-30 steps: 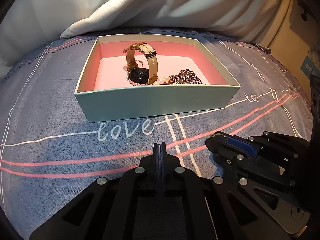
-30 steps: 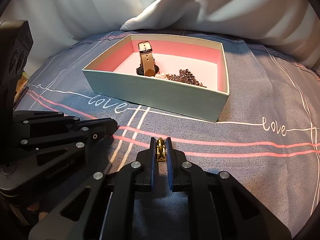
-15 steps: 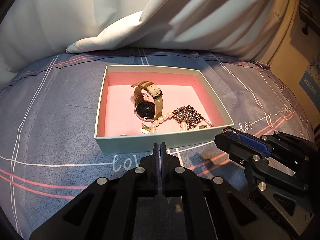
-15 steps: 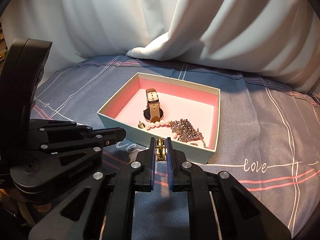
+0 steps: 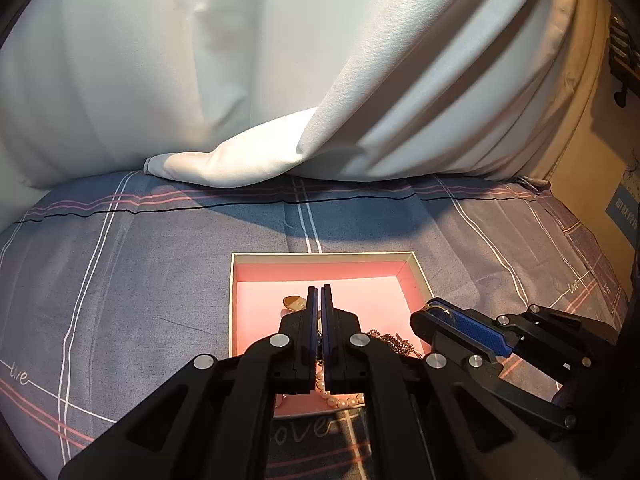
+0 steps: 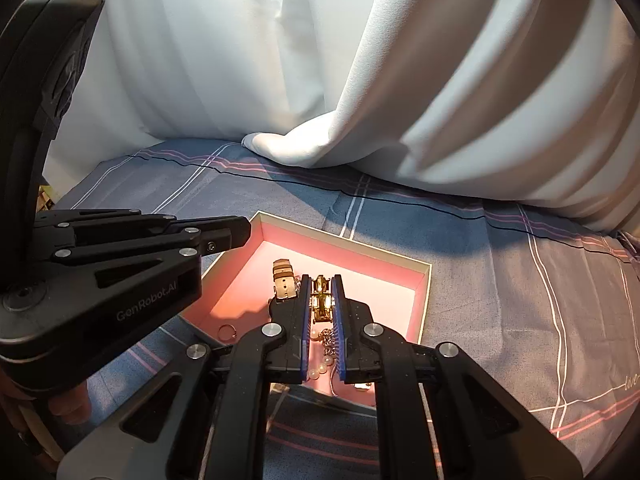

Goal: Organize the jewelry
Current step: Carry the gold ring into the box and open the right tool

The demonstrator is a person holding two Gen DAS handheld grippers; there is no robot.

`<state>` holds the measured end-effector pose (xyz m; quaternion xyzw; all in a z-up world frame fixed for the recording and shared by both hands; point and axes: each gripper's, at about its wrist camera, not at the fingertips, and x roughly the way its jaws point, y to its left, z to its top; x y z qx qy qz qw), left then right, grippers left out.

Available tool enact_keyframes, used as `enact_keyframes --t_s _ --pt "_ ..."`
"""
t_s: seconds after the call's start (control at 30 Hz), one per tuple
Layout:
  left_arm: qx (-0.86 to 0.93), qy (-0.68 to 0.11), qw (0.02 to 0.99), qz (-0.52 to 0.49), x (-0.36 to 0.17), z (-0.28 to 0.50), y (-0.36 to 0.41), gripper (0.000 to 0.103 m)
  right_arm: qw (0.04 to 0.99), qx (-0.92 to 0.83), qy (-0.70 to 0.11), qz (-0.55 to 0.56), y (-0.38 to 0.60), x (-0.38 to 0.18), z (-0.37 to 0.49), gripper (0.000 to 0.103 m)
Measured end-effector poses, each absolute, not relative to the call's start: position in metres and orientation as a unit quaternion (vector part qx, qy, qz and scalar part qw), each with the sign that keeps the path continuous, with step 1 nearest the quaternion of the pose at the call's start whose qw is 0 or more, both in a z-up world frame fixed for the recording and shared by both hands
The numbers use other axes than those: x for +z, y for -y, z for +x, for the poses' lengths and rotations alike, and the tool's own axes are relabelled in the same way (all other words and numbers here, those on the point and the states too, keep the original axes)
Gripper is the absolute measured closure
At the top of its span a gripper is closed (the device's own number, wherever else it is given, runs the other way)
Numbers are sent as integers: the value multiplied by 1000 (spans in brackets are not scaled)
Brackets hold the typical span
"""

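Holding a small gold piece (image 6: 322, 300), possibly an earring, the right gripper (image 6: 322, 292) hovers above the pink-lined box (image 6: 424, 300); left gripper (image 5: 319, 300) jaws closed, empty.

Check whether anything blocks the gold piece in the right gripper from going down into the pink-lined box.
Nothing visible does. The right gripper, shut on the gold piece, hangs over the open, lidless box. The watch and pearl strand lie beneath it; bare lining remains toward the back.
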<state>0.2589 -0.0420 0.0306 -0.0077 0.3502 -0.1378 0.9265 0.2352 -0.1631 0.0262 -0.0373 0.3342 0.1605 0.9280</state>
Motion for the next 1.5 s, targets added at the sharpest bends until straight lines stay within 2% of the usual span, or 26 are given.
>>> enact_keyframes --t_s 0.9,1.43,1.47,1.5 --pt "-115 -404 908 -6 -16 300 42 101 905 143 -399 -30 164 -19 280 92" --pt "-112 -397 911 -4 -9 305 48 101 903 148 -403 -30 164 -22 279 92" --pt "-111 -399 910 -3 -9 305 49 97 904 147 -401 -30 164 -22 277 92" --pt "-111 -402 909 -2 -10 305 50 70 905 145 -399 -30 164 -22 275 89"
